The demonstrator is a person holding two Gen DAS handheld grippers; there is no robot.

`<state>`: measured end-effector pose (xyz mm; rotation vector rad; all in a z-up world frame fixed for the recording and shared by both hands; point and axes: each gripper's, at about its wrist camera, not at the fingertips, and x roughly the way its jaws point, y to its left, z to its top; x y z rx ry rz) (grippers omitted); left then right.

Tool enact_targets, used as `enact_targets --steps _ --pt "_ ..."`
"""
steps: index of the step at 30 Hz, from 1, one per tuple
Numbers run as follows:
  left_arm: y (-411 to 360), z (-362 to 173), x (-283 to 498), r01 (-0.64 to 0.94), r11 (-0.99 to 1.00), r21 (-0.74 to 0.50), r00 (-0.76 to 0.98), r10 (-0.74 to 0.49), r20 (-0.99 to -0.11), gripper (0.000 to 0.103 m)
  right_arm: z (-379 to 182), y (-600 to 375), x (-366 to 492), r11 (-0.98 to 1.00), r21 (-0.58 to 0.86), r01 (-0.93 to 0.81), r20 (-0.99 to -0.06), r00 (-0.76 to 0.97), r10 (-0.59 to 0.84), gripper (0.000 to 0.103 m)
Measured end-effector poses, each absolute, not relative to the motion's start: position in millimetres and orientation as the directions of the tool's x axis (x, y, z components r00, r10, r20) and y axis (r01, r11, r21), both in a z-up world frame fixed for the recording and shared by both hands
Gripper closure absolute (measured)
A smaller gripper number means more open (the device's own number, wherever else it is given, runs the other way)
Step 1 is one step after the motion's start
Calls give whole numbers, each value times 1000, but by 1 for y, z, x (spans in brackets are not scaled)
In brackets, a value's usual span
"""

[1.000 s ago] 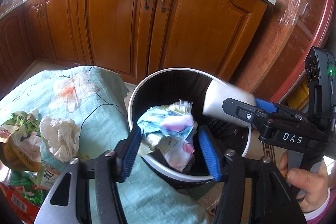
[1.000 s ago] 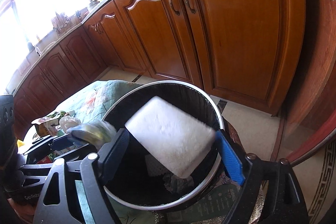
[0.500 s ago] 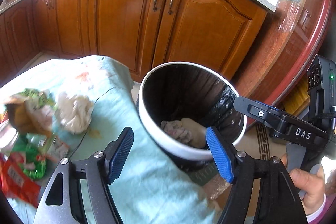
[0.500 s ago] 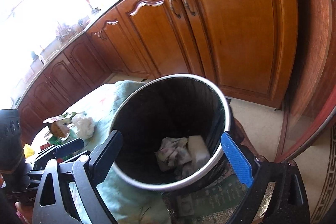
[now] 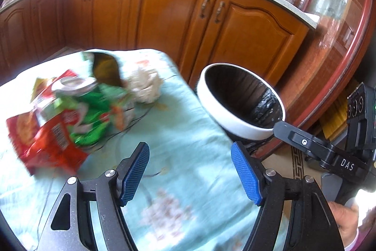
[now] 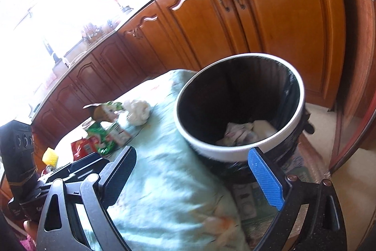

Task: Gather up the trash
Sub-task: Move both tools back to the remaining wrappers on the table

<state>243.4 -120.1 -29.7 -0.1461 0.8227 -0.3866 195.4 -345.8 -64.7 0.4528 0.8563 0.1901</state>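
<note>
A second ago each hand-held gripper carried trash over the round white-rimmed, black-lined bin (image 6: 237,109); now our left hand-held gripper (image 5: 190,175) and right hand-held gripper (image 6: 199,178) are released and empty, jaws having just opened. Crumpled wrappers and a white block (image 6: 263,127) lie inside the bin. Left of the bin, a white paper wad (image 5: 145,84) and red-green snack bags (image 5: 70,119) wait on the cloth-covered surface (image 5: 178,180).

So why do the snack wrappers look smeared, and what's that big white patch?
Left wrist view: the wrappers and tablecloth show motion blur, and the cabinets bow from the fisheye lens. Right wrist view: window glare washes out the upper left.
</note>
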Motion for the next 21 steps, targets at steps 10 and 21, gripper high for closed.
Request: enact_targets --steps 10,21 --pt "-56 -28 205 165 939 -303 656 -333 -677 31 -65 -301 190 883 467 -47 -685 612 394 6" --pt "-14 -21 189 91 950 -299 688 -277 -671 31 -65 -257 198 884 448 -131 -685 586 434 6"
